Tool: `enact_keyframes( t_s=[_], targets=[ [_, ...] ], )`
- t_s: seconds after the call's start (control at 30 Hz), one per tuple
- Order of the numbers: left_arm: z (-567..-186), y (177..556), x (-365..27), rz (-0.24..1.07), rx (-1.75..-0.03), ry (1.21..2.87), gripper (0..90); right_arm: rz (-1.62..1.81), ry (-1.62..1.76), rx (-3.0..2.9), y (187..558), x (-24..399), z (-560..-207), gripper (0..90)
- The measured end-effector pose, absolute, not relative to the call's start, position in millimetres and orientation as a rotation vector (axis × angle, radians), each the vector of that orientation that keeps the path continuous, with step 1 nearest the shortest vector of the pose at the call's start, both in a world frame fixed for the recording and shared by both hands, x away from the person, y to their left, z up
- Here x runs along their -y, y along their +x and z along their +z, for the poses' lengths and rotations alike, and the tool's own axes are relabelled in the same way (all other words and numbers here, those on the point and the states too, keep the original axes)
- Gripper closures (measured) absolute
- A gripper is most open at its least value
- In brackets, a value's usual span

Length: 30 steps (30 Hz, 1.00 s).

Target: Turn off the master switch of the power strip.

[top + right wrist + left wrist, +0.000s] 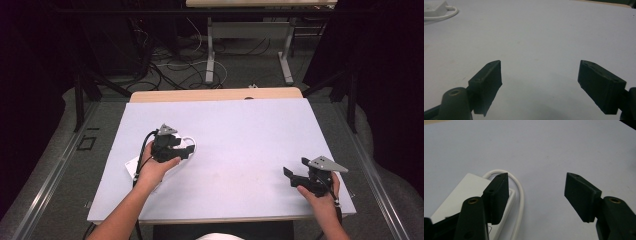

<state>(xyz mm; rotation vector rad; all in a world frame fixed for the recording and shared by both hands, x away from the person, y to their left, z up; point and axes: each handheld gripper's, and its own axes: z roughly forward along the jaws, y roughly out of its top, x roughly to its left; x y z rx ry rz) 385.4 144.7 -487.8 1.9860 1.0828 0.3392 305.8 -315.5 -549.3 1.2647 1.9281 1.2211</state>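
The white adapter [471,192] with its looped cable [520,192] lies released near the worktop's [240,135] left edge; left gripper [536,195] fingers apart, right gripper [540,85] fingers apart, empty, idle near the right edge.

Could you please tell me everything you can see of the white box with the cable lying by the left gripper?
The white box is flat and rectangular, apparently smooth plastic, lying flat on the pale table. A white cable curves out from one end in a loop and runs back along its side. The left gripper hangs over it with jaws apart and nothing between them; one jaw overlaps the box's end, contact unclear.
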Motion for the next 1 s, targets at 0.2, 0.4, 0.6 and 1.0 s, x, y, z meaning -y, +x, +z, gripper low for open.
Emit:
enact_keyframes(
  t_s=[0.2,0.4,0.6,1.0],
  targets=[
    [-485,374,-148,0.357,-1.051,1.973,34.0,1.226,1.273,-1.923,305,315,-549,18.7],
    [-483,363,-160,0.376,-1.05,1.953,32.2,1.232,1.261,-1.923,305,315,-549,18.9],
    [-486,351,-178,0.366,-1.107,1.917,26.4,1.23,1.269,-1.921,305,315,-549,18.9],
    [-490,334,-209,0.412,-1.168,1.841,4.8,1.229,1.251,-1.919,306,314,-549,18.9]
  ],
)
